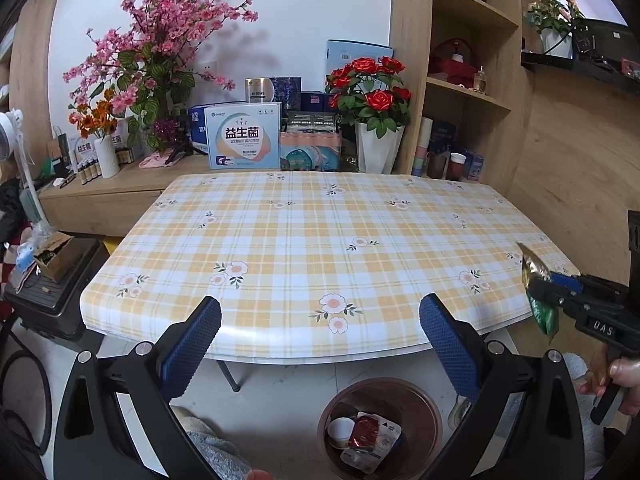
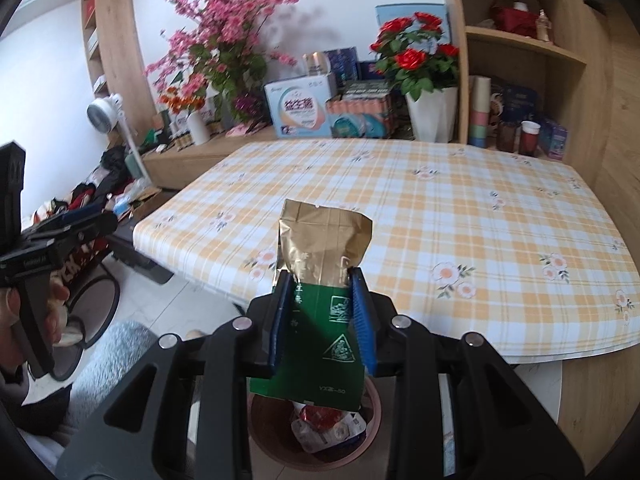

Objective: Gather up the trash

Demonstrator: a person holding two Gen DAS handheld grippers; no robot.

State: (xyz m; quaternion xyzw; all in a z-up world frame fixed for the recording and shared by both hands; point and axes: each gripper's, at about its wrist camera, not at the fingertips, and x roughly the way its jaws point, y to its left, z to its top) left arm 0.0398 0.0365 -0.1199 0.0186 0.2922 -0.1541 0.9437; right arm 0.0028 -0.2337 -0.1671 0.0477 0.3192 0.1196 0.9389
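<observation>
My right gripper [image 2: 322, 276] is shut on a green and gold tea packet [image 2: 320, 256], held upright above the brown trash bin [image 2: 260, 412] on the floor. In the left wrist view the same packet [image 1: 536, 276] and right gripper [image 1: 548, 286] hang at the far right, off the table's corner. The bin [image 1: 432, 404] holds a small white cup [image 1: 341, 431] and a red and white wrapper [image 1: 370, 436]. My left gripper [image 1: 320, 312] stands wide open with nothing between its fingers, over the table's near edge and above the bin.
The checked tablecloth with flower prints covers the table [image 1: 304, 232]. Behind it a low wooden cabinet carries boxes [image 1: 242, 136], pink blossoms and a white pot of red roses [image 1: 376, 112]. Shelves [image 1: 468, 92] rise at the right. A black case [image 1: 52, 292] sits left on the floor.
</observation>
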